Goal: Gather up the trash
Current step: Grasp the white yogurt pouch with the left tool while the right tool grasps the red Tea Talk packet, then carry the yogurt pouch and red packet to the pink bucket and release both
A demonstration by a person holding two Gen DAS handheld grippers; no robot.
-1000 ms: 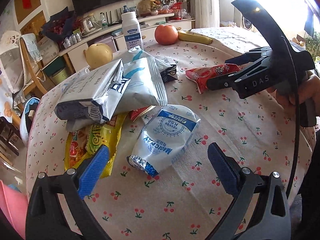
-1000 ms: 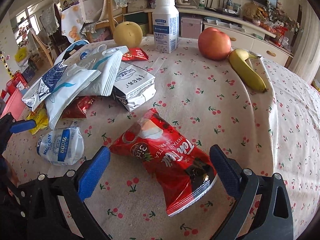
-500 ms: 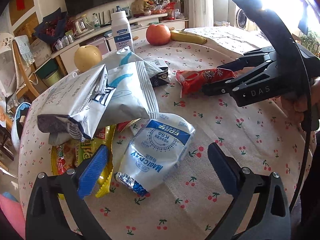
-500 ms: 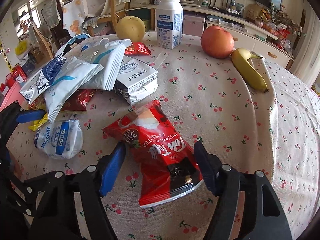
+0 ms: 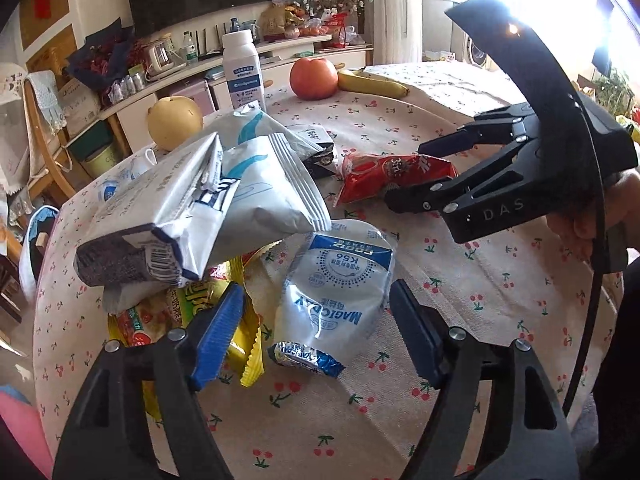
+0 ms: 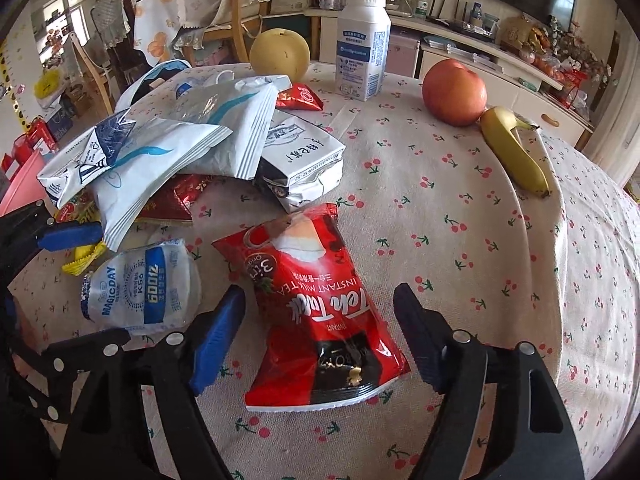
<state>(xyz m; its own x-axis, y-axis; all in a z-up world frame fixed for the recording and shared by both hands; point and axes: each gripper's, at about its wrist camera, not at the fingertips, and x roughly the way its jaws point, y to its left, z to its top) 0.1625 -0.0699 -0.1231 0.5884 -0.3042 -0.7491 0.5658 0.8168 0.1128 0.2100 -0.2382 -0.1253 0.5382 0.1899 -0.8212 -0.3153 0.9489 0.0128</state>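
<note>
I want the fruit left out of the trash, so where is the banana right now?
In the right wrist view the banana lies at the far right of the table, touching the apple, well beyond the red milk tea packet.

Red milk-tea packet (image 6: 320, 312), white-and-blue pouch (image 5: 340, 292), yellow wrapper (image 5: 244, 344), cream tablecloth (image 6: 460, 208) with red cherries

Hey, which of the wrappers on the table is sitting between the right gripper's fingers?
The red instant milk tea packet. It lies apart from the white and silver wrapper pile, directly between the right gripper fingers, whose jaws are opening around it.
</note>
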